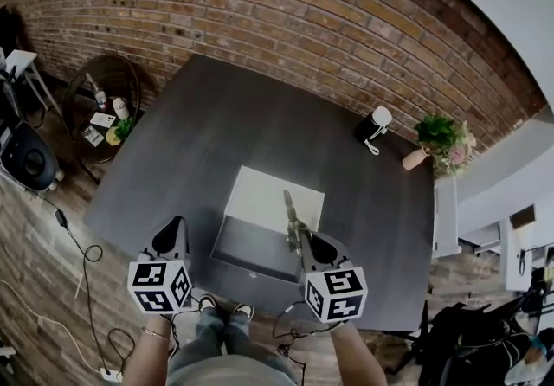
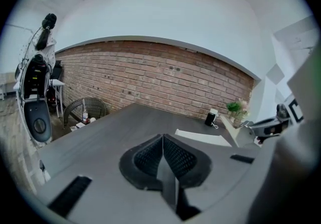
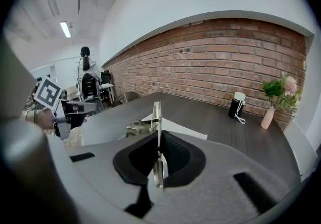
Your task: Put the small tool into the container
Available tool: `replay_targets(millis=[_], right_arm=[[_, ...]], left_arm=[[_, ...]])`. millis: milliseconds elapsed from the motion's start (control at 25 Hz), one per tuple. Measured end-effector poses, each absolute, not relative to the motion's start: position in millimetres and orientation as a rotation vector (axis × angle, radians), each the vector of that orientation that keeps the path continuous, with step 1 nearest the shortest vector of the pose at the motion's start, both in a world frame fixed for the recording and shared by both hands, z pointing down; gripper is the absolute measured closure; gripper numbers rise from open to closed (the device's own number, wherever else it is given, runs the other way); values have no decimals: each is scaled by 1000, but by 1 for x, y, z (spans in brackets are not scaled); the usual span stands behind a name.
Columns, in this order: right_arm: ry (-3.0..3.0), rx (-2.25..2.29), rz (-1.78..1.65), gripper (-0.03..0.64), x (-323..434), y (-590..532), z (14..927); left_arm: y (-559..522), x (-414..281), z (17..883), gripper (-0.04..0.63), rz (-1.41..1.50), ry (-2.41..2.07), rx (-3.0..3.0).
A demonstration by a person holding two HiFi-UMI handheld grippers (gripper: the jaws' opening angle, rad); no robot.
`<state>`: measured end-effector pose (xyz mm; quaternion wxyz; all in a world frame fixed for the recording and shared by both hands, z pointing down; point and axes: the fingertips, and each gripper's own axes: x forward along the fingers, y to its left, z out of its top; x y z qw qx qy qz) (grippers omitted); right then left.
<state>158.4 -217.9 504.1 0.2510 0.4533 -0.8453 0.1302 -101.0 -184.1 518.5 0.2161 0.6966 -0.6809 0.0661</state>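
Observation:
An open box (image 1: 227, 247) with a grey inside and a white lid (image 1: 273, 198) lying flat behind it sits near the dark table's front edge. My right gripper (image 1: 305, 246) hovers over the box's right side, shut on a small metal tool (image 1: 292, 218) that sticks out forward. In the right gripper view the tool (image 3: 156, 116) stands as a thin blade with a clamp-like body on its left, pinched between the pads of my right gripper (image 3: 159, 148). My left gripper (image 1: 170, 237) hangs left of the box, shut and empty; its pads meet in the left gripper view (image 2: 163, 155).
A black and white cylinder (image 1: 374, 126) with a cord and a vase of flowers (image 1: 437, 142) stand at the table's far right. A wicker stand (image 1: 108, 99) with bottles is off the left edge. Cables (image 1: 82, 250) run over the wooden floor. A brick wall lies behind.

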Motion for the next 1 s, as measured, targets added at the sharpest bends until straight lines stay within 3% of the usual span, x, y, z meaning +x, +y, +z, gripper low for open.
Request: replay_targets(millis=[1000], right_arm=[[-2268,730,202,612,86,-197,577]], left_arm=[[-156,-144,565,588,191,-1950,1772]])
